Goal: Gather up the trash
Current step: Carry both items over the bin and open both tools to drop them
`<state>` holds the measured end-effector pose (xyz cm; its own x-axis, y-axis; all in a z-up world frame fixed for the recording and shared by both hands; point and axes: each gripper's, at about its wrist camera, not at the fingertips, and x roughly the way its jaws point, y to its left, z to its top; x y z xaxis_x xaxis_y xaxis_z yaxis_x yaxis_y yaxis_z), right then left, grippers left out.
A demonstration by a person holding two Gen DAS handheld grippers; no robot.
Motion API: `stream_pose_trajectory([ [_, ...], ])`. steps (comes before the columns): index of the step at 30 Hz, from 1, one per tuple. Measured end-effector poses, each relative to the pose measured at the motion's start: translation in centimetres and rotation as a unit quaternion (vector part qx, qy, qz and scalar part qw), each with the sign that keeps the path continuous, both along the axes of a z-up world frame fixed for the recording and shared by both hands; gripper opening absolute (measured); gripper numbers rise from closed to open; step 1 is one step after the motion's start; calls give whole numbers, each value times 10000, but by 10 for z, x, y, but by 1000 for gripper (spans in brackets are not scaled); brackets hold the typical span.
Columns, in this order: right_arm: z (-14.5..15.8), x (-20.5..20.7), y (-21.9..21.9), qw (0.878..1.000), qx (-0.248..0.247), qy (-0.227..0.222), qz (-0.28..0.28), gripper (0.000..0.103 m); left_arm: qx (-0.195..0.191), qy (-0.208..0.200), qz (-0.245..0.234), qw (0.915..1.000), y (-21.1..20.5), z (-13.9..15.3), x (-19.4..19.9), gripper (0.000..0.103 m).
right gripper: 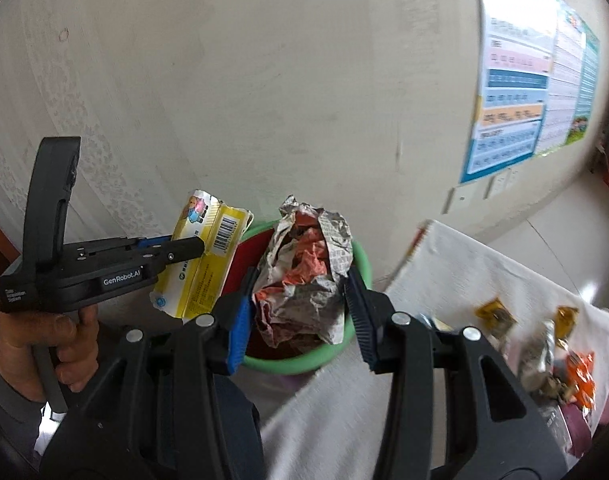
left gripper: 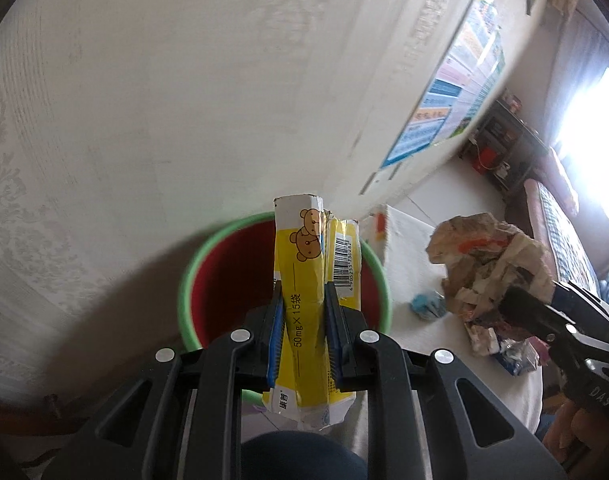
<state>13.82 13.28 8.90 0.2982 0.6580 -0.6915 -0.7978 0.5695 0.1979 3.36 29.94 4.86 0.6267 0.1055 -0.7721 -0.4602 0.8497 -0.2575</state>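
**Two pieces of trash held over the bin, one per gripper**

Yellow carton [left gripper: 304, 300]: flattened, one count. Long axis runs along the left gripper's [left gripper: 303, 332] fingers, printed bear end pointing forward past the tips, torn end trailing behind the jaws. Jaws pressed nearly together, pinching the carton at mid-length between the blue pads [left gripper: 275, 340]. In the right wrist view the same carton [right gripper: 208, 264] stands tilted, bear end up and toward the wall, just left of the right jaws.

Crumpled paper wad [right gripper: 304, 276]: one count, silver-grey and red print. No clear long axis; roughly upright bulk. It sits between the right gripper's [right gripper: 300, 320] jaws, which stand partly spread and pinch it on both sides.

Bin [left gripper: 208, 280]: one, red inside, green rim. It lies directly ahead of and below both sets of jaws; carton and wad both overlap its mouth in view.

A hand [right gripper: 44, 336] grips the left gripper's handle.

Right of the right jaws: white cloth [right gripper: 484, 280] with several small wrappers [right gripper: 496, 316], blurred; I count at least four, exact number cannot be told.

Beyond the jaws: pale wall, one poster [right gripper: 520, 92].
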Motion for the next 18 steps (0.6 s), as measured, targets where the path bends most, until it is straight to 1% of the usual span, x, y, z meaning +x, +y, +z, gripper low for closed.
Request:
stream_pose_trajectory([
  [4, -12, 7, 22, 9999, -113, 64, 99, 43, -14, 24, 56, 10000, 15, -6, 3, 17],
  [12, -42, 16, 41, 9990, -274, 302, 156, 44, -69, 123, 72, 9999, 31, -19, 13, 17],
  [13, -45, 17, 44, 9989, -291, 322, 157, 46, -72, 156, 54, 9998, 32, -21, 15, 17],
  [14, -46, 16, 46, 9989, -307, 333, 154, 46, -67, 174, 45, 9998, 33, -21, 16, 19],
  [15, -49, 17, 47, 9987, -345, 347, 156, 50, -57, 187, 37, 9998, 34, -22, 17, 20],
  [17, -52, 15, 49, 9985, -378, 352, 153, 54, -17, 205, 93, 9997, 36, -22, 26, 28],
  [18, -53, 14, 48, 9985, -390, 351, 148, 59, -8, 202, 126, 9997, 36, -21, 26, 35],
])
